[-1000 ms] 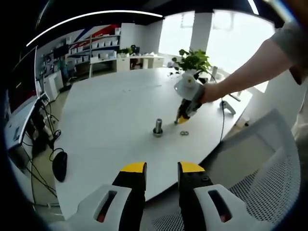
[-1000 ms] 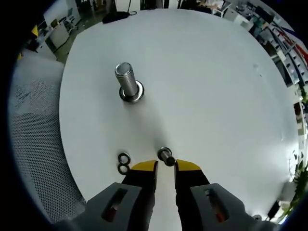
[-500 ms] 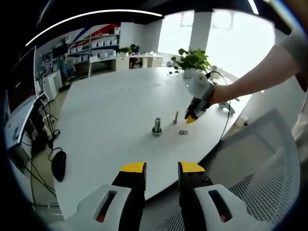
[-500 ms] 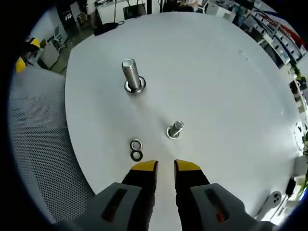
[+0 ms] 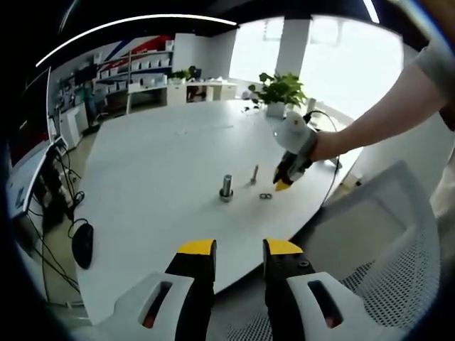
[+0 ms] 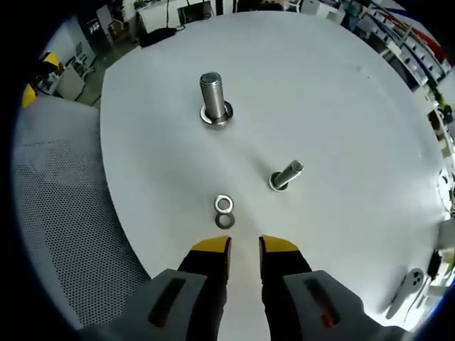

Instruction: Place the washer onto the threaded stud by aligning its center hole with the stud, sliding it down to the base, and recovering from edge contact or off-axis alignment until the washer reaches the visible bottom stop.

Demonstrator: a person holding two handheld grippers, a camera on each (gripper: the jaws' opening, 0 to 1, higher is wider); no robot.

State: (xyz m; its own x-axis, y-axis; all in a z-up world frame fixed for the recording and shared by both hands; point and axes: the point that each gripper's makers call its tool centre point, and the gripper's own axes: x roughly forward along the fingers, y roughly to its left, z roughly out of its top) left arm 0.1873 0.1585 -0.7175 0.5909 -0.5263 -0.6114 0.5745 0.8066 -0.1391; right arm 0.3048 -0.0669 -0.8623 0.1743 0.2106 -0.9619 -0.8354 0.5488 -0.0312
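A large threaded stud (image 6: 213, 99) stands upright on the white table (image 6: 341, 106), its head down as a base. A smaller bolt (image 6: 286, 175) stands to its right, leaning in this view. Two washers (image 6: 224, 204) lie side by side just ahead of my right gripper (image 6: 245, 245), which hovers open with nothing between its fingers. In the left gripper view the stud (image 5: 226, 187), the small bolt (image 5: 254, 174) and the washers (image 5: 265, 196) sit far off, with the right gripper (image 5: 283, 185) just right of the washers. My left gripper (image 5: 239, 249) is open and empty, off the table's near edge.
A white mesh chair (image 6: 64, 234) stands at the table's edge beside the washers, seen as the mesh chair (image 5: 398, 270) in the left gripper view. A potted plant (image 5: 279, 89) and a cable sit at the table's far side. A black mouse (image 5: 82, 245) lies low at left.
My right gripper has drawn back from the small bolt, which now stands free on the table, and the washers have come in front of its tips. The left gripper barely moved.
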